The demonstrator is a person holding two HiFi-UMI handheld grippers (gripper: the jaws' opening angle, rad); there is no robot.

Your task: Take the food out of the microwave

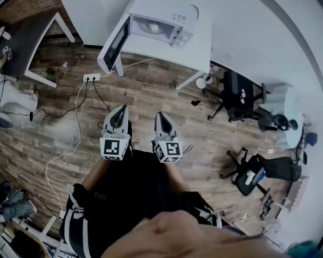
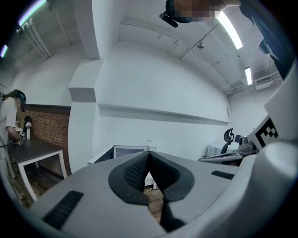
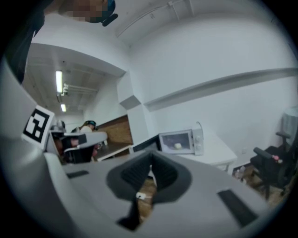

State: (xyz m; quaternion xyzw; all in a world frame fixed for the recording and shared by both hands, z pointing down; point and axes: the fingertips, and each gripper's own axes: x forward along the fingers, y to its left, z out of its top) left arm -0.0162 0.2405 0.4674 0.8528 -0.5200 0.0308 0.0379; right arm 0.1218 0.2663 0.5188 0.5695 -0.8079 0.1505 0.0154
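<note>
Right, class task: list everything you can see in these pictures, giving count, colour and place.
microwave: one, white, door open, on the white table, far ahead
food: one, pale, inside the microwave
white table: one, under the microwave
dark table: one, far left
power strip: one, white, on the floor near the white table
office chairs: at least two, black, right side
floor: wooden, brown
left gripper: one, pale grey, jaws shut, empty
right gripper: one, pale grey, jaws shut, empty
</note>
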